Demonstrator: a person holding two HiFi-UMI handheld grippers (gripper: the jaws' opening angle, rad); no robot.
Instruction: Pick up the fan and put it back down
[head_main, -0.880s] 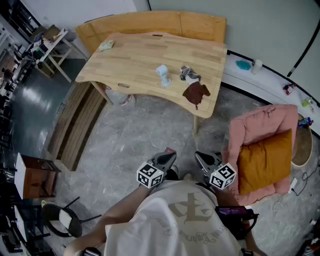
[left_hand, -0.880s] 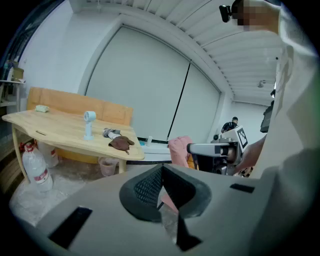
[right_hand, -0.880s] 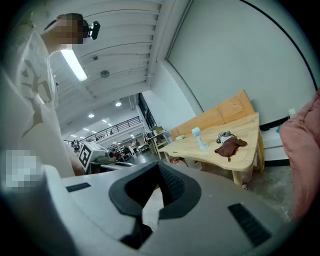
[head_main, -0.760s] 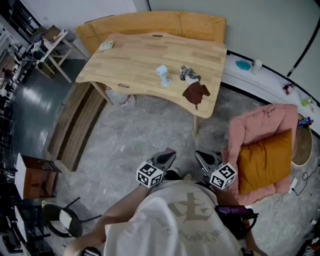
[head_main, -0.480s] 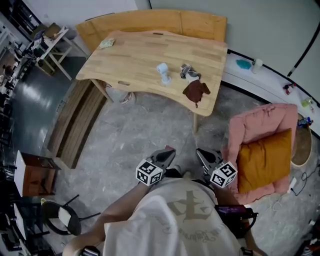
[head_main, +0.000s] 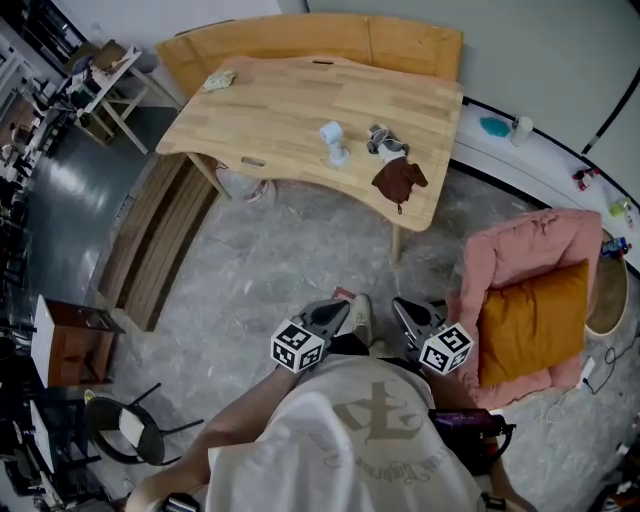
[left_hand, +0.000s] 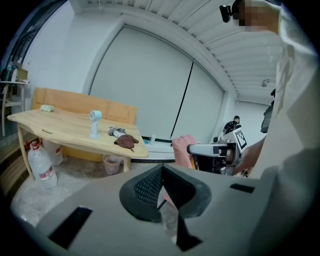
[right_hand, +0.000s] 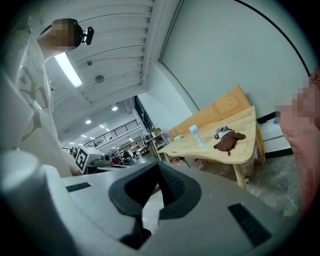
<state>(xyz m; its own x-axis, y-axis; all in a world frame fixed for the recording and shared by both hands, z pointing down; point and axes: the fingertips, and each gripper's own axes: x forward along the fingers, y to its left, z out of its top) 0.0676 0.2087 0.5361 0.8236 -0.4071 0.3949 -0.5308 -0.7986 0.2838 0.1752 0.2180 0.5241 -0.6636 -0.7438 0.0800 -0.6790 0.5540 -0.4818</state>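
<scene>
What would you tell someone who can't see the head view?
A person holds the left gripper and right gripper, both empty, well short of a wooden table. A small pale-blue fan stands upright on it, beside a brown cloth.

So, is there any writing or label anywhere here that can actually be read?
Shirt: large symbol over curved lettering, too blurred to read.
Bottle: red label, too small to read.
Two marker cubes: black-and-white square patterns, no words.
Nothing else carries text.

Head view overhead, steeply down; gripper views low; all share distant table (head_main: 280, 110).
</scene>
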